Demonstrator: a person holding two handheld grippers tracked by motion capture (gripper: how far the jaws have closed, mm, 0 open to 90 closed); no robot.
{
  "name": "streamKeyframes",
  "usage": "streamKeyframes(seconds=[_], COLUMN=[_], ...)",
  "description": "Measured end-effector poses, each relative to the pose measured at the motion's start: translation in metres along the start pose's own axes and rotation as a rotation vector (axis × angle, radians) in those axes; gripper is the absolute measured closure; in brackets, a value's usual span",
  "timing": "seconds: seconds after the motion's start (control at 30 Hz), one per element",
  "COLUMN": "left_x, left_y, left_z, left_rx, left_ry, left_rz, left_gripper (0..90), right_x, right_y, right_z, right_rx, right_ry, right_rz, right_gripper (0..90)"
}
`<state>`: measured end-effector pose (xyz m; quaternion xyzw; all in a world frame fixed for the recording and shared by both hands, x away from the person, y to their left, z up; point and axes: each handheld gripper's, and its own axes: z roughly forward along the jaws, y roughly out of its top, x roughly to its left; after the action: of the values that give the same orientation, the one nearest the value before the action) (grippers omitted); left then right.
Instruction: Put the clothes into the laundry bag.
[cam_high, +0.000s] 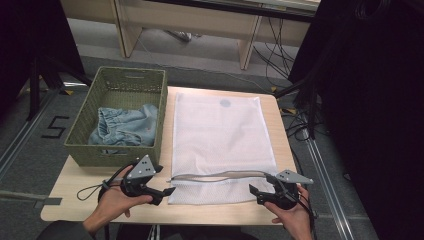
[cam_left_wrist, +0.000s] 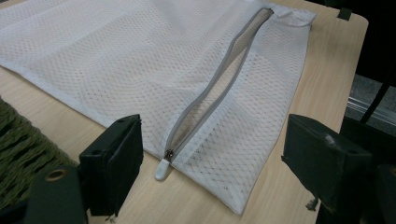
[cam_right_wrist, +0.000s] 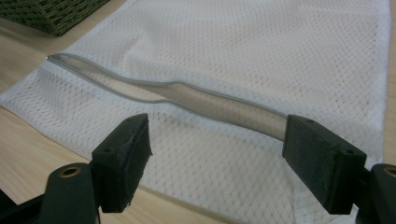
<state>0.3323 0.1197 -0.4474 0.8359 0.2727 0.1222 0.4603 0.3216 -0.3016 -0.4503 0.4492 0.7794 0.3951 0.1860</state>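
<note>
Here, both the left gripper and the right gripper stood with jaws spread, empty, low in the frame beside the mesh bag; a careless pinch risked snagging both mesh layers, closing its unzipped mouth.

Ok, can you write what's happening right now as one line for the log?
left gripper: open, empty, by zipper pull | right gripper: open, empty | mesh bag: flat on table, zipper open | basket: blue cloth inside

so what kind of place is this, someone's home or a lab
Probably a lab or recording workspace, not a home: loose cables trail over the floor behind the small wooden table, a number 5 is marked on the floor, and black curtains hang at the side.
</note>
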Motion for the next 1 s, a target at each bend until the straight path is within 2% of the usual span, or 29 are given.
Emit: streamKeyframes(seconds=[0.03, 0.07, 0.13, 0.17, 0.3, 0.37, 0.4, 0.43, 0.5, 0.53, 0.6, 0.63, 0.7, 0.73, 0.83, 0.87, 0.93, 0.97, 1.0], left_x=[0.0, 0.0, 0.001, 0.001, 0.001, 0.001, 0.001, 0.001, 0.001, 0.002, 0.001, 0.001, 0.001, 0.001, 0.001, 0.001, 0.002, 0.002, 0.002], left_y=[0.0, 0.0, 0.0, 0.0, -0.001, -0.001, -0.001, -0.001, -0.001, -0.001, -0.001, -0.001, -0.001, -0.001, -0.001, -0.002, -0.001, -0.001, -0.001], left_z=[0.0, 0.0, 0.001, 0.001, 0.001, 0.001, 0.001, 0.002, 0.002, 0.002, 0.002, 0.002, 0.002, 0.002, 0.002, 0.002, 0.001, 0.001, 0.001], left_rx=[0.0, 0.0, -0.013, -0.001, 0.003, 0.004, 0.004, 0.004, 0.009, 0.017, 0.017, 0.019, 0.019, 0.018, 0.018, 0.008, 0.018, 0.018, 0.018], left_ry=[0.0, 0.004, -0.004, -0.006, 0.007, 0.009, 0.01, 0.006, 0.007, 0.001, 0.009, 0.008, 0.006, 0.006, 0.008, 0.01, 0.004, 0.012, 0.011], left_rz=[0.003, 0.0, 0.013, -0.004, 0.006, 0.007, 0.006, -0.016, -0.006, 0.004, 0.004, 0.002, 0.003, 0.003, 0.004, -0.013, 0.002, 0.002, 0.002], left_gripper=[19.5, 19.5, 19.5, 19.5, 19.5, 19.5, 19.5, 19.5, 19.5, 19.5, 19.6, 19.6, 19.6, 19.6, 19.6, 19.6, 19.6, 19.6, 19.6], right_x=[0.001, -0.001, 0.002, -0.001, 0.0, -0.001, 0.0, 0.0, -0.001, -0.003, -0.004, -0.004, -0.007, -0.007, -0.007, -0.005, -0.004, -0.003, -0.001], right_y=[0.0, 0.002, 0.002, 0.003, 0.006, 0.008, 0.009, 0.011, 0.012, 0.015, 0.017, 0.017, 0.019, 0.02, 0.023, 0.025, 0.025, 0.026, 0.026], right_z=[0.0, 0.002, 0.004, 0.006, 0.013, 0.018, 0.022, 0.027, 0.03, 0.039, 0.045, 0.045, 0.055, 0.06, 0.069, 0.075, 0.078, 0.082, 0.083], right_rx=[0.006, 0.008, 0.024, 0.029, 0.035, 0.05, 0.051, 0.073, 0.072, 0.111, 0.147, 0.147, 0.162, 0.158, 0.183, 0.192, 0.195, 0.206, 0.217], right_ry=[0.005, -0.012, -0.011, -0.015, -0.02, -0.035, -0.041, -0.053, -0.058, -0.074, -0.079, -0.079, -0.092, -0.099, -0.095, -0.095, -0.097, -0.105, -0.103], right_rz=[0.018, -0.017, 0.002, -0.029, -0.038, -0.083, -0.086, -0.109, -0.128, -0.146, -0.162, -0.162, -0.196, -0.198, -0.219, -0.241, -0.255, -0.278, -0.262], right_gripper=[24.4, 23.0, 22.1, 22.0, 20.5, 19.1, 19.1, 19.1, 19.0, 19.1, 21.6, 21.6, 22.9, 23.3, 24.9, 25.3, 25.5, 25.7, 25.8])
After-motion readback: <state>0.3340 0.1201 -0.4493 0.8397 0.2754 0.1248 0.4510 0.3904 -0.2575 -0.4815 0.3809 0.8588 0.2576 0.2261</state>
